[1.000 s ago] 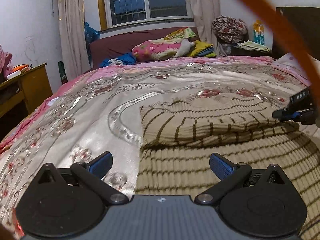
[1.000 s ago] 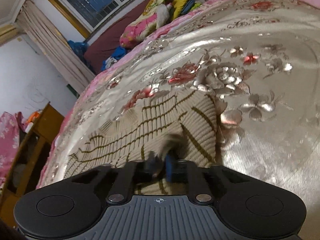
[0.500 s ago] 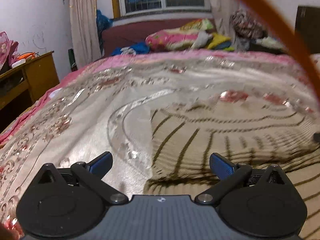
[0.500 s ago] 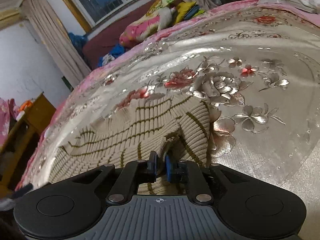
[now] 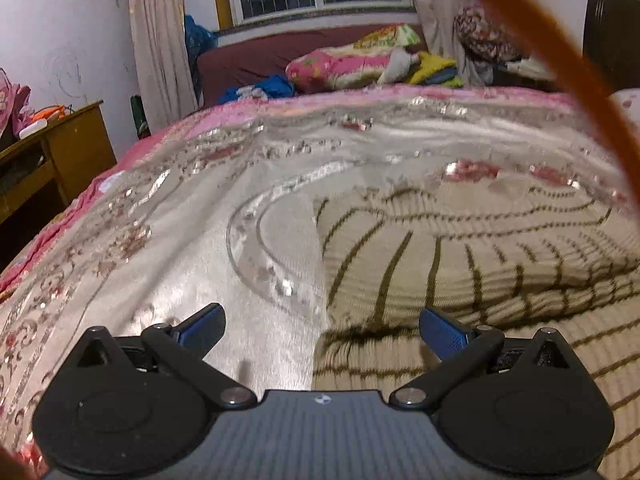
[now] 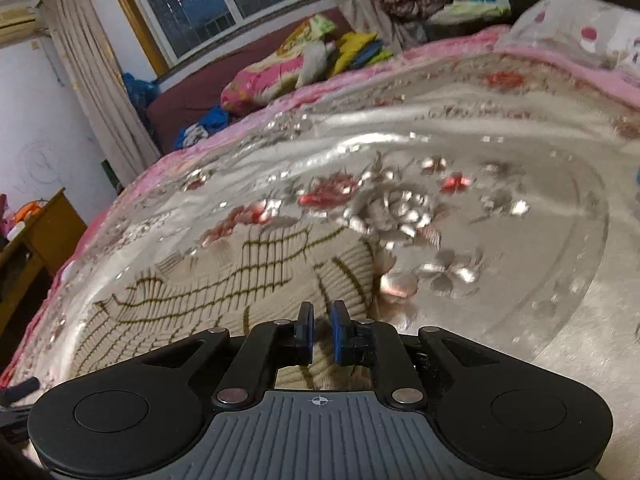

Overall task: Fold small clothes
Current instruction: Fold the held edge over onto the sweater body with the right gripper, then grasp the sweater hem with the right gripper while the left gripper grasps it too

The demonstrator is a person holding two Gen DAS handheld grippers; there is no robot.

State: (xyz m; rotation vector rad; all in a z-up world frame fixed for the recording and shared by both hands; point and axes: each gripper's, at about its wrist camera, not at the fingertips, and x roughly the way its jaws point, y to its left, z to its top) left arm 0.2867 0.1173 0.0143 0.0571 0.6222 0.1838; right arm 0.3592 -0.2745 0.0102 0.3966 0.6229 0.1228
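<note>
- Sweater [image 5: 460, 264], beige with dark stripes, lay folded on the bedspread [image 5: 200, 248].
- Left hand-held gripper [image 5: 322, 326] spread wide over sweater's edge.
- Right hand-held gripper [image 6: 321, 330] narrowly parted, gripping nothing, above sweater [image 6: 224, 276].

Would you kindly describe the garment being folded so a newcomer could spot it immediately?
Start at the large bed under its shiny silver-and-pink floral cover. On it lies a beige ribbed knit garment, partly folded. Its thin dark-brown stripes set it apart from the glossy flowered fabric around it.
</note>
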